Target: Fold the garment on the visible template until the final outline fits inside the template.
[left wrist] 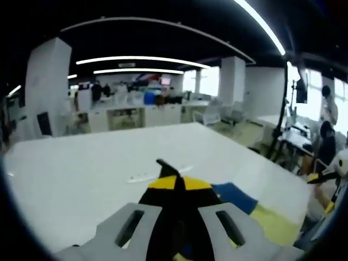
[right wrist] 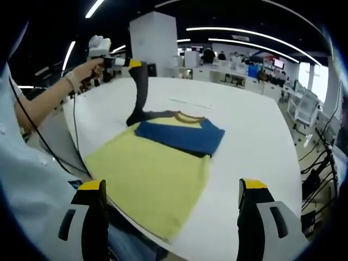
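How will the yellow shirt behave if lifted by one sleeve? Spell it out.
Probably floppy: the dark sleeve hangs limp from the left gripper while the shirt body lies flat. Likely light, since one pinch holds the sleeve up. It may slide on the smooth white table, where its hem seems to overhang the edge.

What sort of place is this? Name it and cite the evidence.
Probably an open-plan office or lab: long ceiling light strips, rows of desks with office chairs in the background, and a large white table holding the yellow-and-blue shirt.
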Motion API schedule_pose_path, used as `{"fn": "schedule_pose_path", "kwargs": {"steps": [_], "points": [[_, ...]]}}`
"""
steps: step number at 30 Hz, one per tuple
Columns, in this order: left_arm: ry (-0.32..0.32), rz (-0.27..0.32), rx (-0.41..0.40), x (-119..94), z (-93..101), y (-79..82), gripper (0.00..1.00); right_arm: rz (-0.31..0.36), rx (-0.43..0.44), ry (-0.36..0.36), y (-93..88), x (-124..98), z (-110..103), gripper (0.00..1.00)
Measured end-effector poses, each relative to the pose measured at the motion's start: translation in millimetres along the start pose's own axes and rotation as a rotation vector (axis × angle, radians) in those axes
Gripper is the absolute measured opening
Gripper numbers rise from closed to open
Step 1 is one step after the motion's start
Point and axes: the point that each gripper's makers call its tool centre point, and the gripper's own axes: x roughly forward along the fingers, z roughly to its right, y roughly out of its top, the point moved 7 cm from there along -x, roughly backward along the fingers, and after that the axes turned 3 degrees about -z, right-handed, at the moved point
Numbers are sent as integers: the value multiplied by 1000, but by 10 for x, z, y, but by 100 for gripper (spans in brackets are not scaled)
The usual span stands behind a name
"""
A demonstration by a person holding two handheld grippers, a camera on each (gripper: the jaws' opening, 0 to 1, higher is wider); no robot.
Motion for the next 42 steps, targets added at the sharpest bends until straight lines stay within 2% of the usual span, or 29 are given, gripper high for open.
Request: {"fn": "schedule_pose_path", "kwargs": {"steps": [22, 34, 42], "points": [[-55, 41, 18, 139, 344, 169, 0, -3, -16, 6, -51, -85, 58, 100], [-104, 27, 36, 271, 579, 162, 0, 0, -17, 7, -66, -129, 84, 100], [-116, 18, 34, 375, 678, 65, 0, -2, -3, 3, -118, -149, 93, 100]]}}
